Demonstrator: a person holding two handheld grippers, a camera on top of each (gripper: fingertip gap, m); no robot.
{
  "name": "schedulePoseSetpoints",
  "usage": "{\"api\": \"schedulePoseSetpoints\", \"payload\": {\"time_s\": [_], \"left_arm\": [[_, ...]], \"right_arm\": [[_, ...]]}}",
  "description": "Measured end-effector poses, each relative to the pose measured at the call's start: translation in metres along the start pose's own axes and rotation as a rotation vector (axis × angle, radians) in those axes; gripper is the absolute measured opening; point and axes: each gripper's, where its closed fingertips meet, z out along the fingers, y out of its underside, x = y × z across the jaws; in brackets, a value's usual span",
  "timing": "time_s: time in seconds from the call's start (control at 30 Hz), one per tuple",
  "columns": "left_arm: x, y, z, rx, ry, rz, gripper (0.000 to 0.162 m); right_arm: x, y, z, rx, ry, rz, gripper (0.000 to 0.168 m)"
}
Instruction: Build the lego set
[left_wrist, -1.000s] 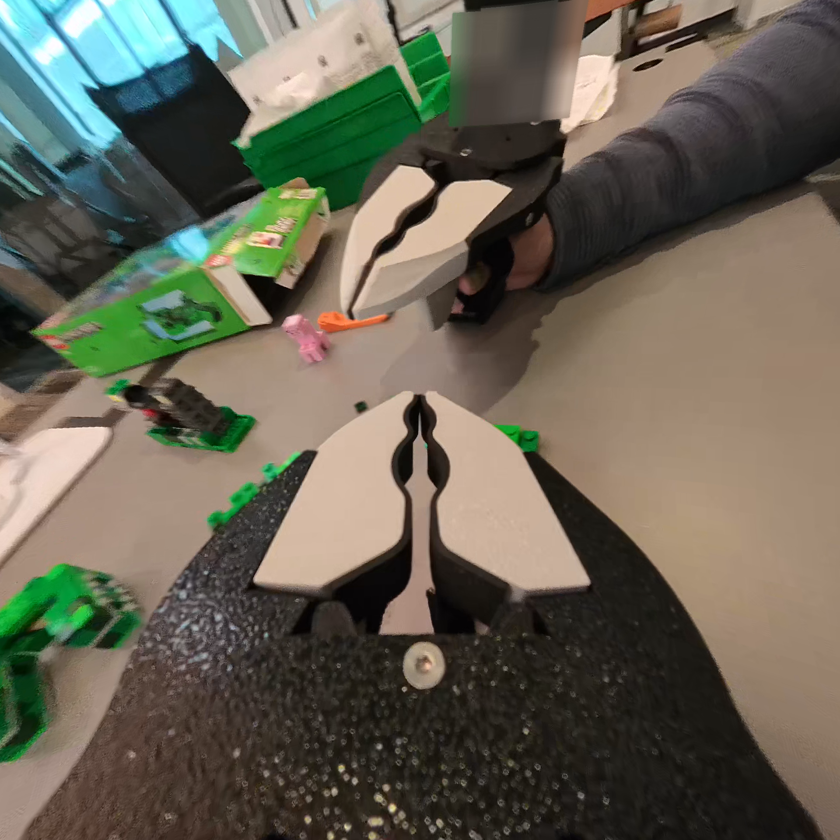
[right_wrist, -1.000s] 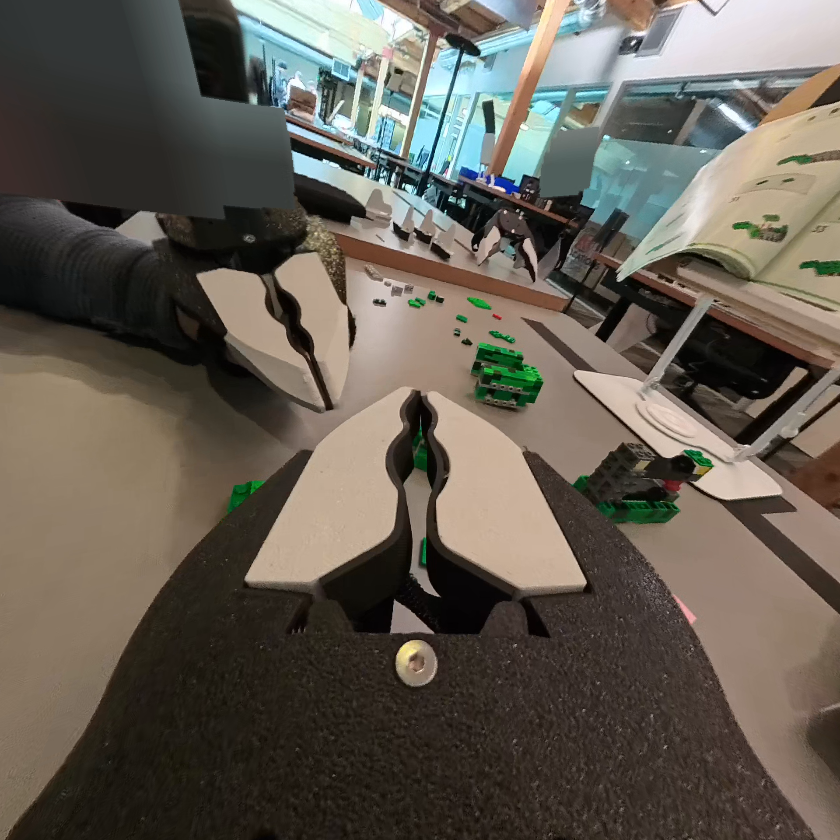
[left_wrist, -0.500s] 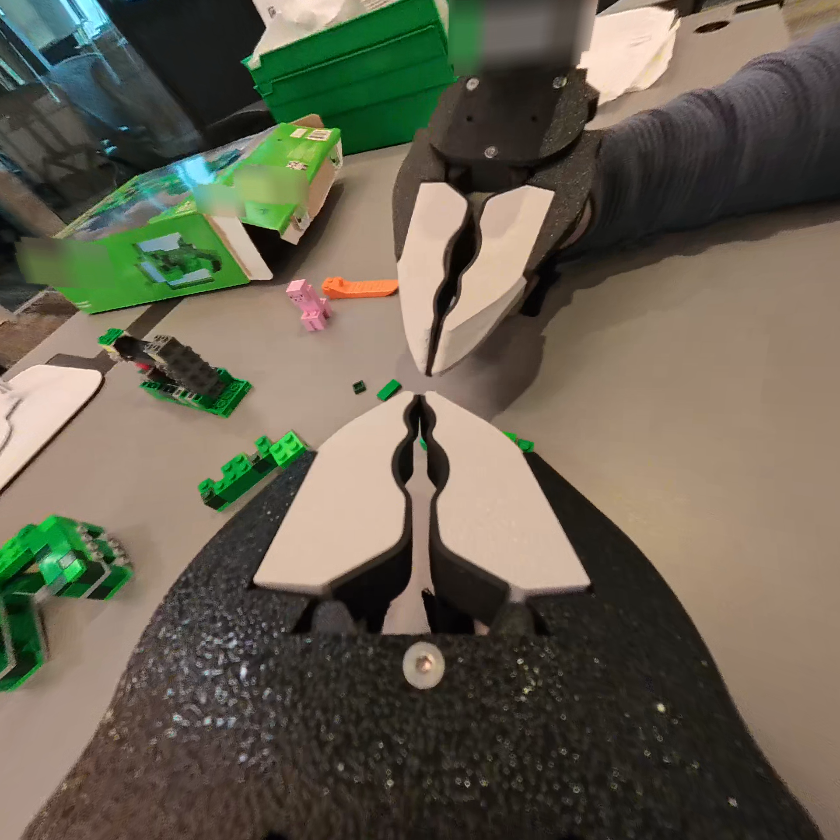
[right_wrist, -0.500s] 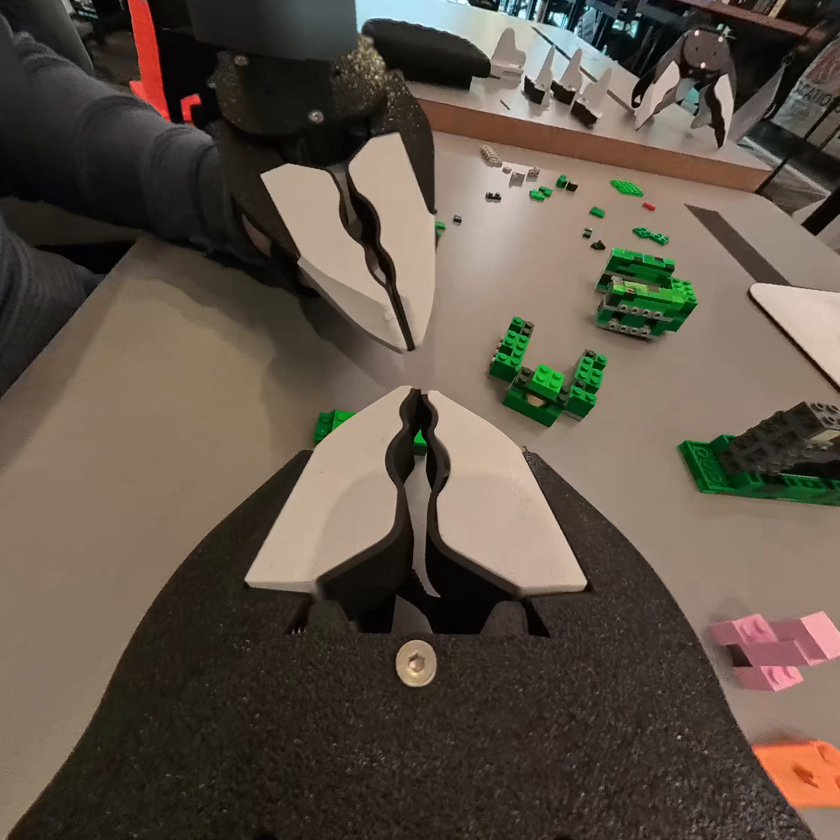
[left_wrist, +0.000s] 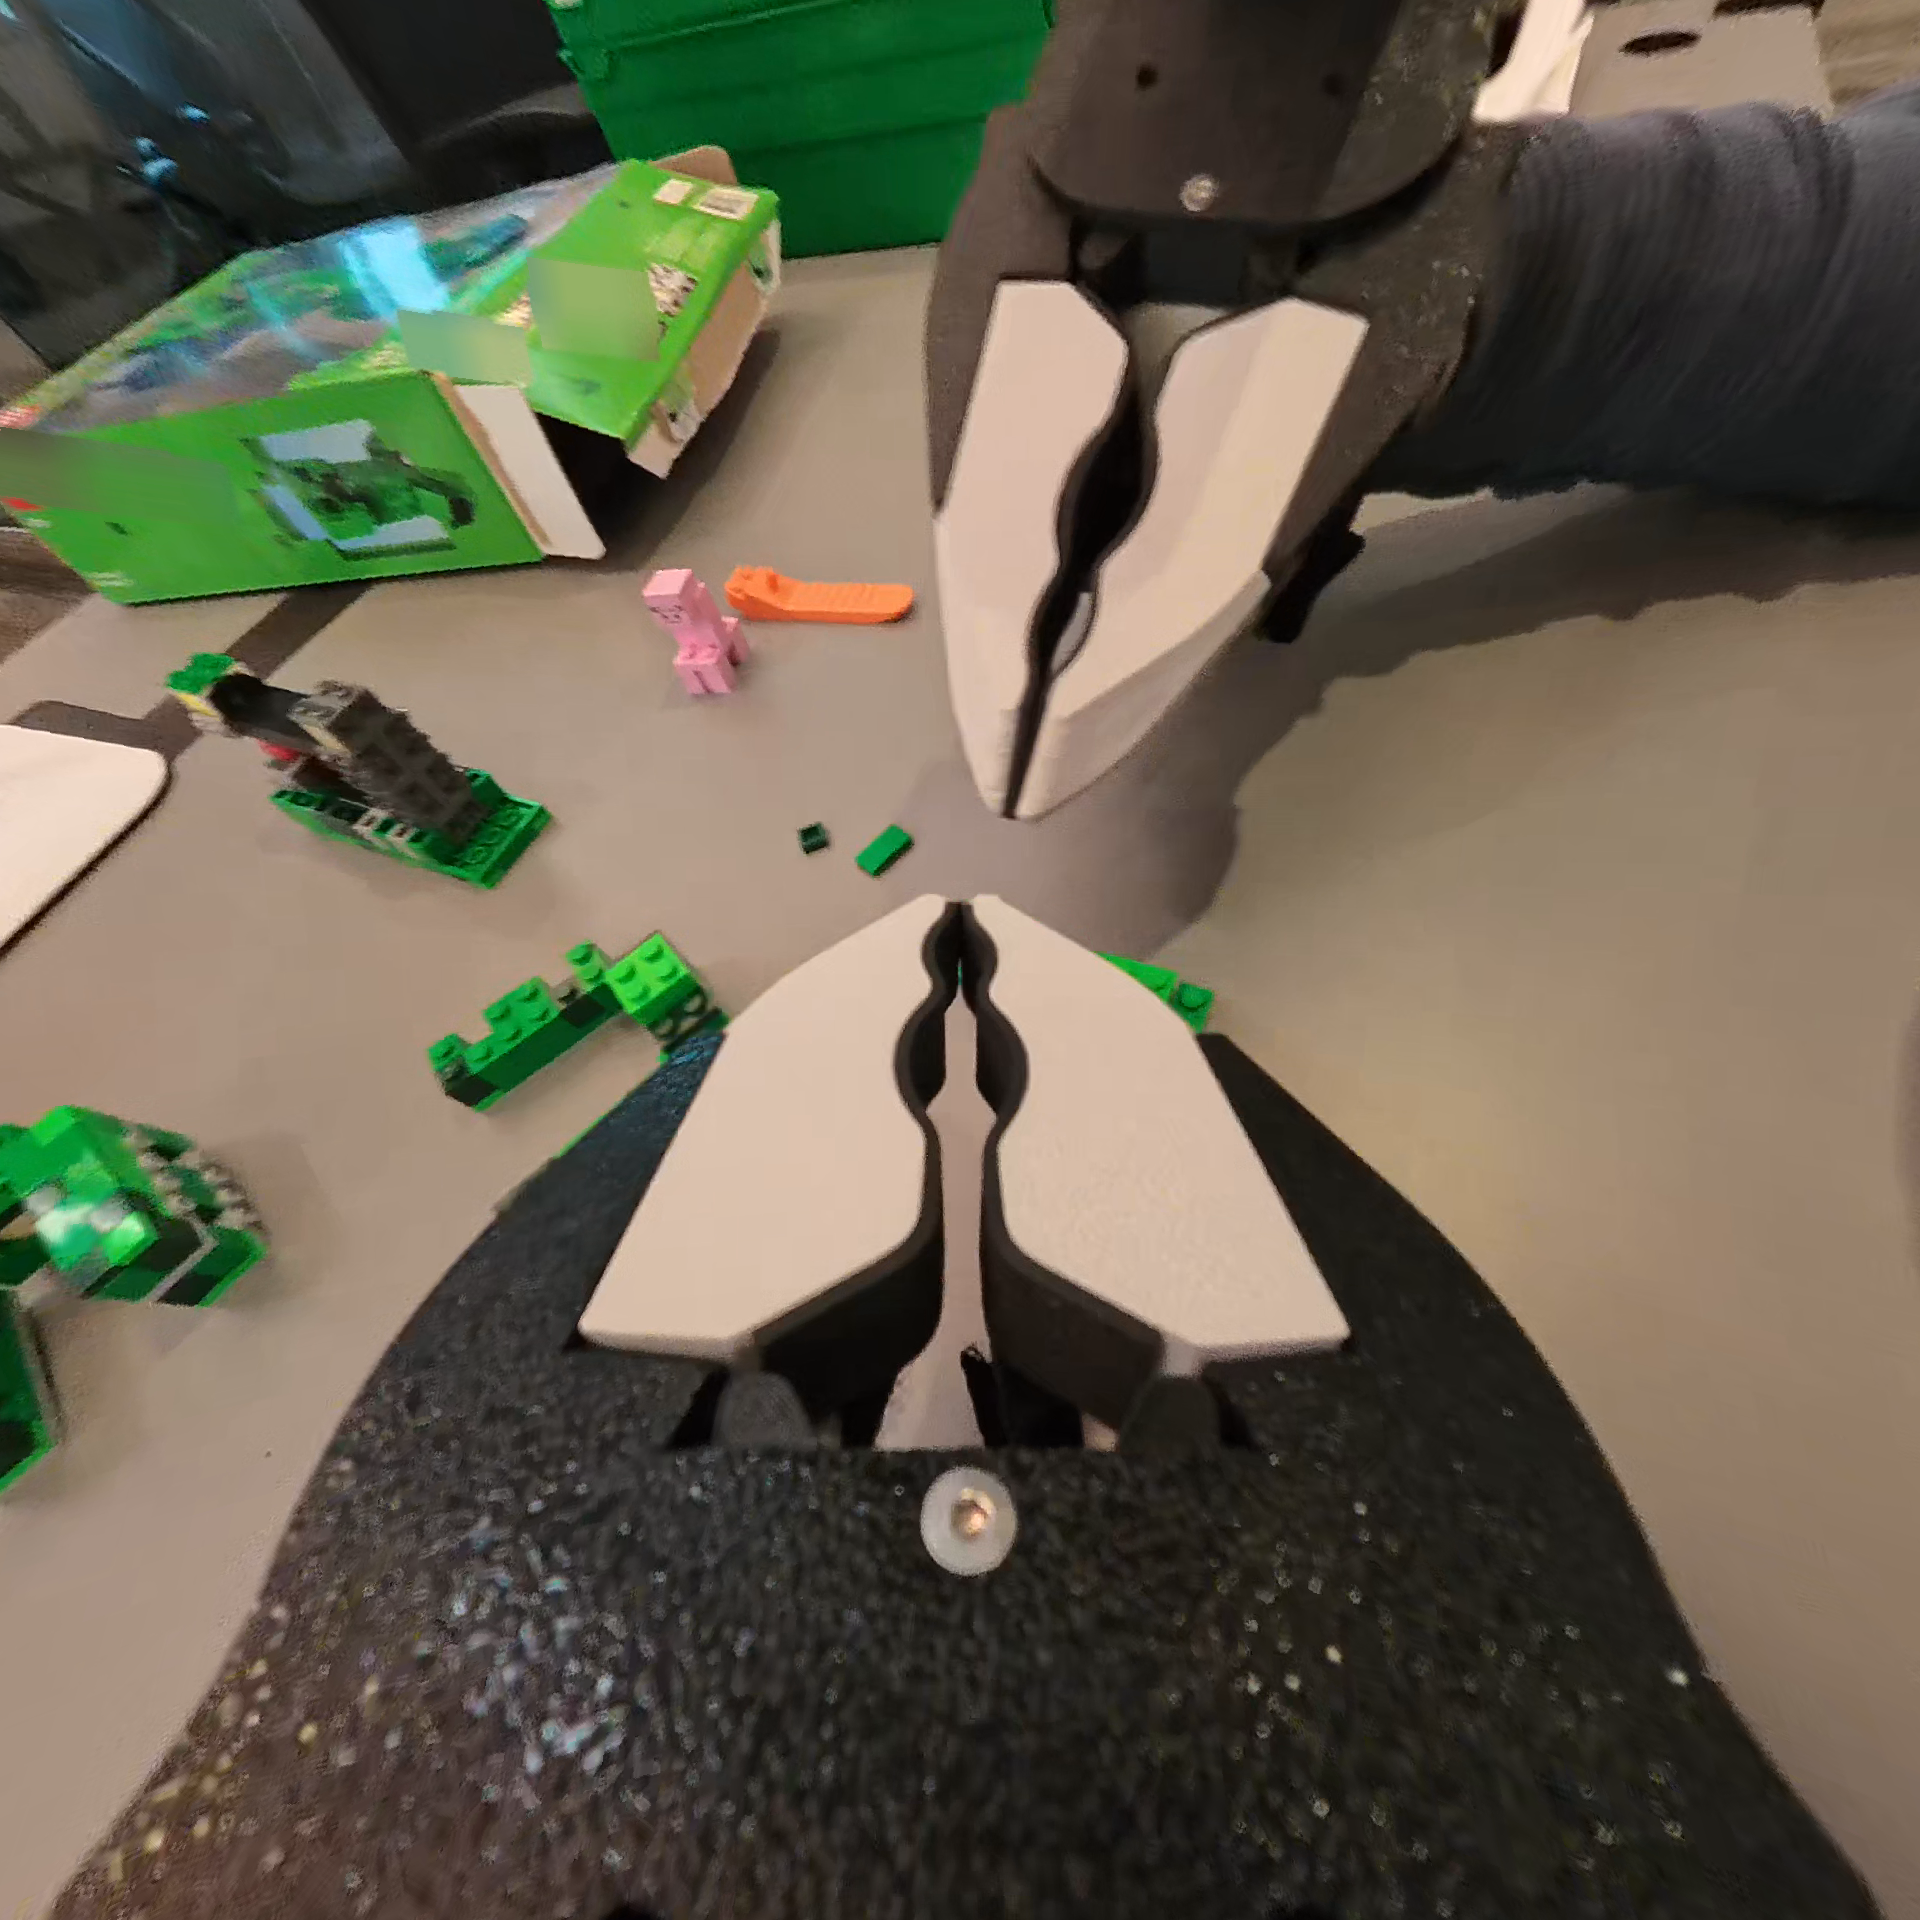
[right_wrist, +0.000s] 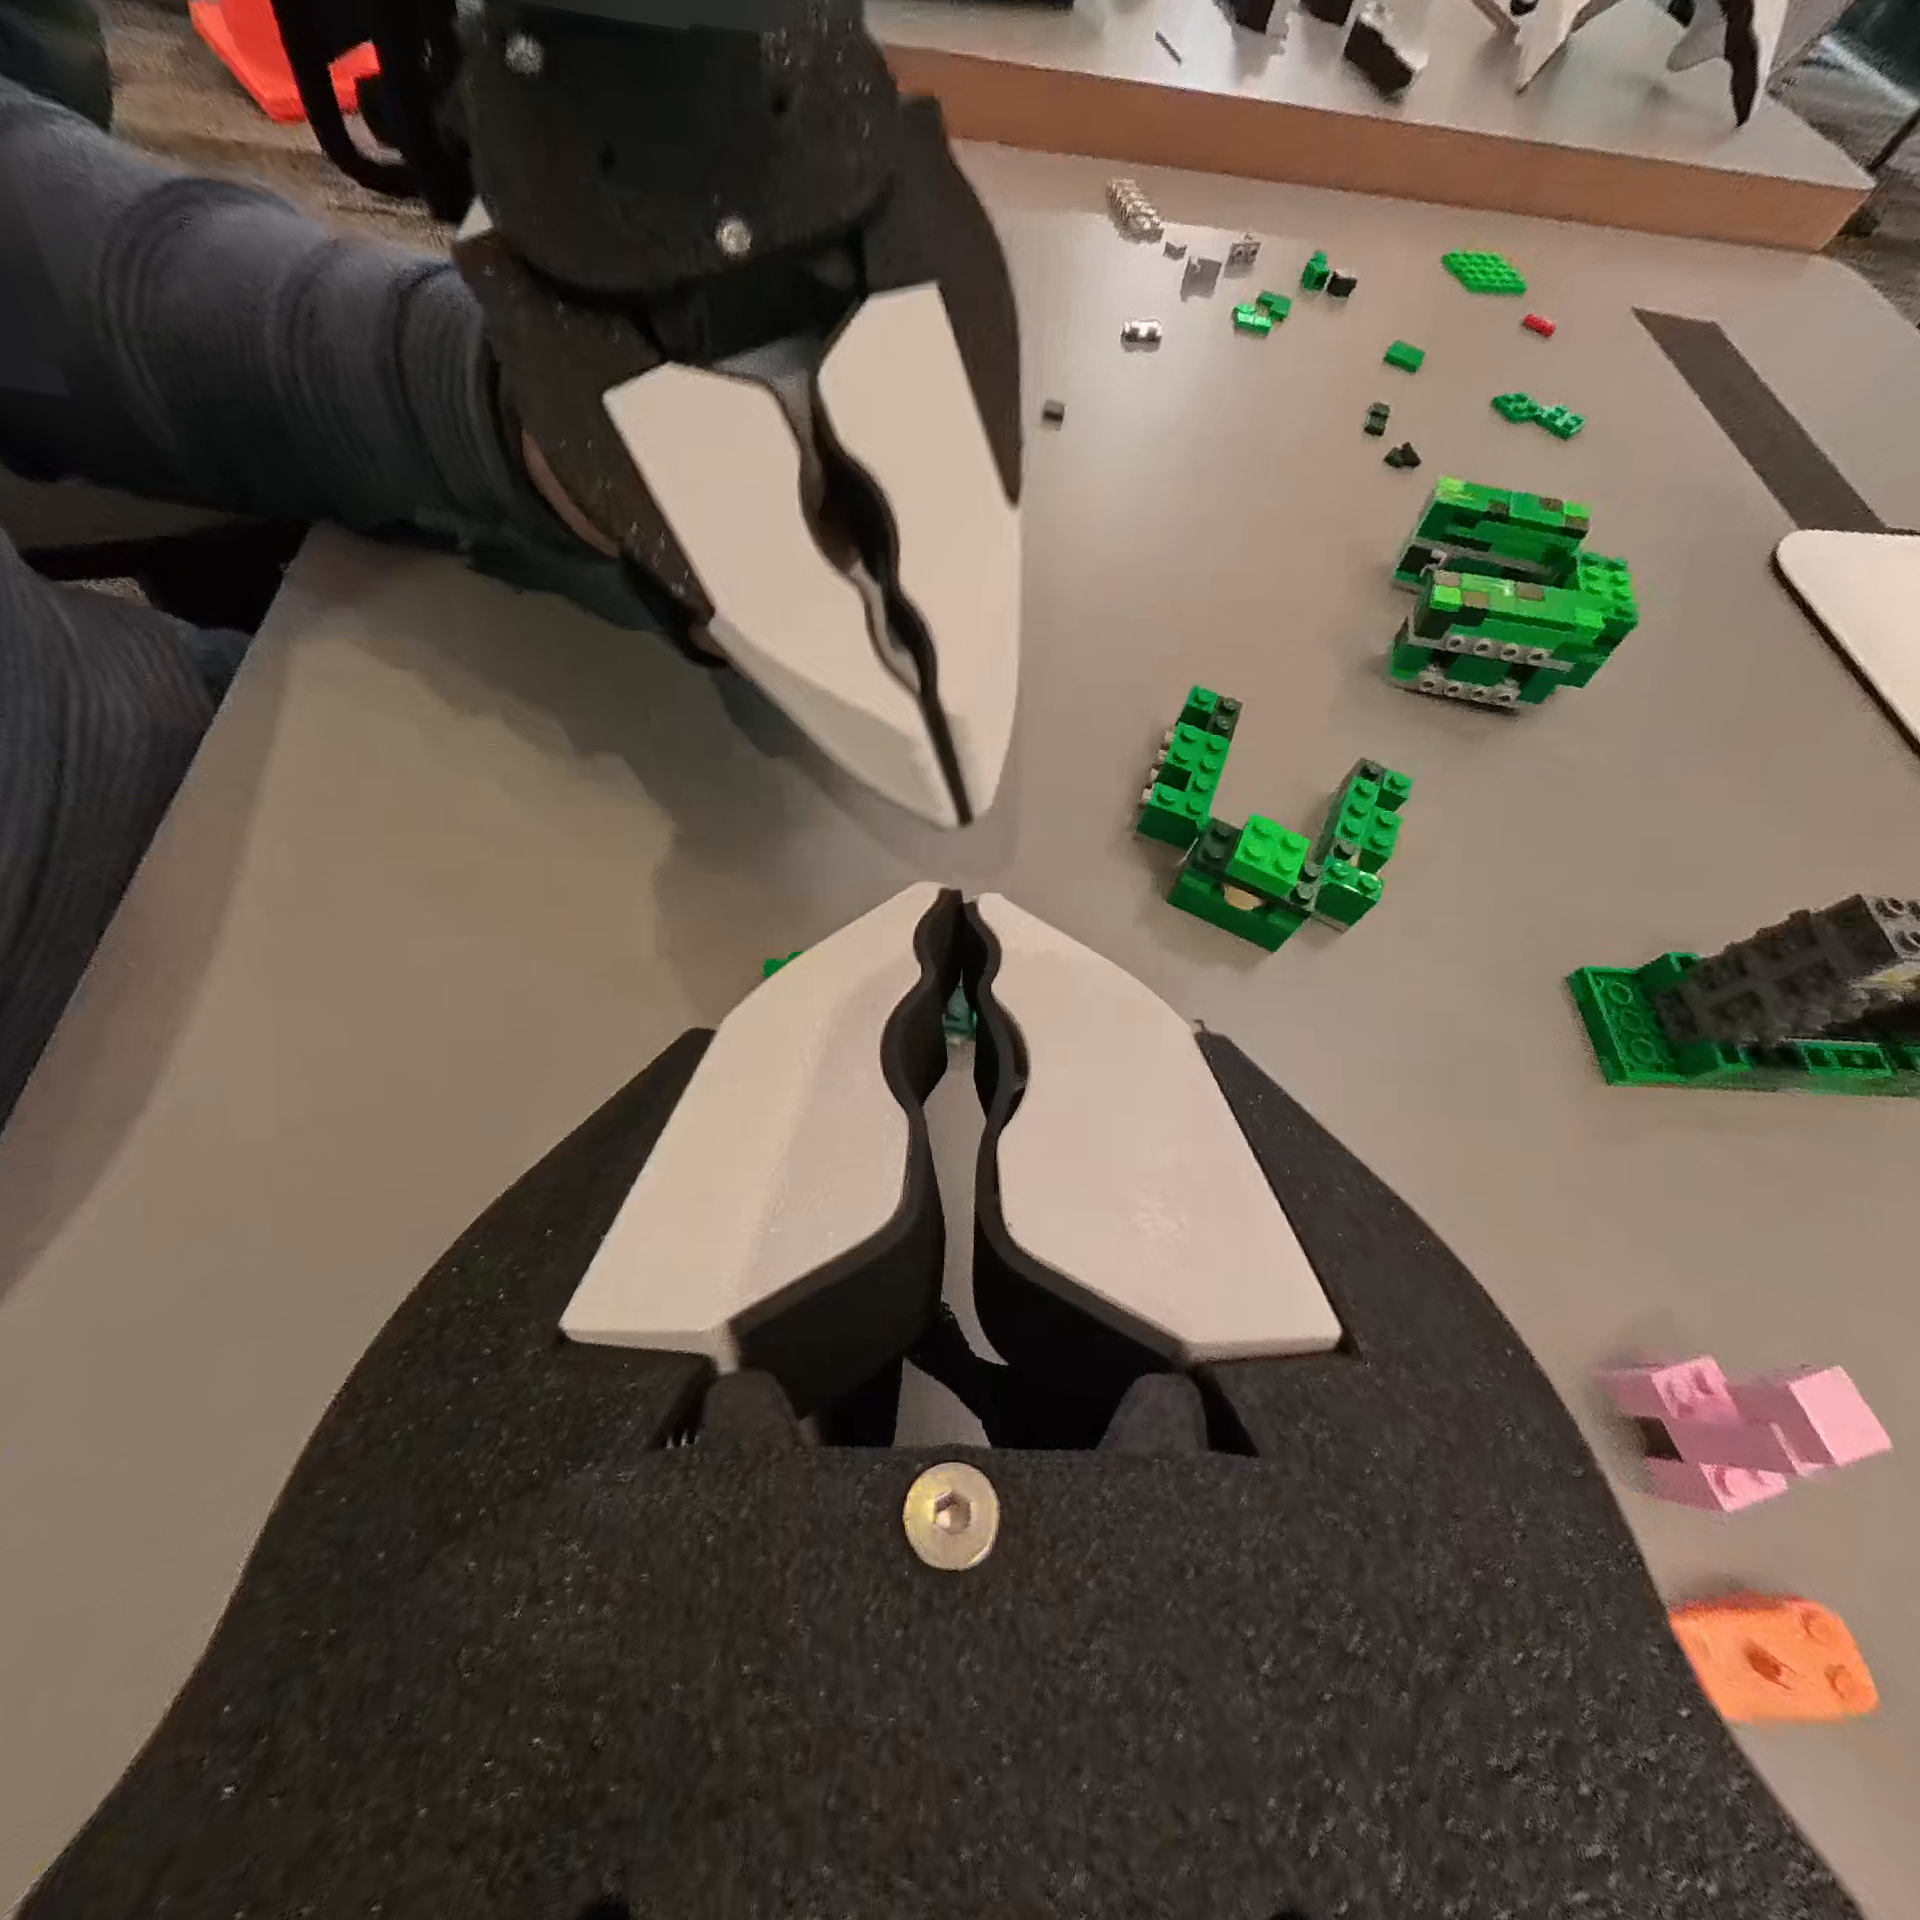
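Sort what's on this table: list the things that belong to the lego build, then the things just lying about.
Part of the build:
- green U-shaped assembly
- green blocky assembly
- dark grey build on green plate
- small loose green pieces
- pink pig figure
- orange brick separator

Lying about:
- open green set box
- green bins
- white stand base

Both tongs (left_wrist: 957, 914) (right_wrist: 954, 899): speckled black bodies, pale grey wavy-edged fingers (left_wrist: 790, 1132), one silver screw (right_wrist: 951, 1516) each; dark ribbed sleeves (left_wrist: 1683, 301).
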Motion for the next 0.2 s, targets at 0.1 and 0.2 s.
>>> {"api": "schedulePoseSetpoints", "payload": {"time_s": [0.1,0.2], "left_arm": [[0.002,0.008,0.007,-0.051,-0.007,0.059,0.000],[0.005,0.013,0.010,-0.058,0.025,0.065,0.000]], "right_arm": [[0.001,0.010,0.004,-0.036,0.018,-0.029,0.000],[-0.001,0.021,0.001,-0.038,0.005,-0.010,0.000]]}}
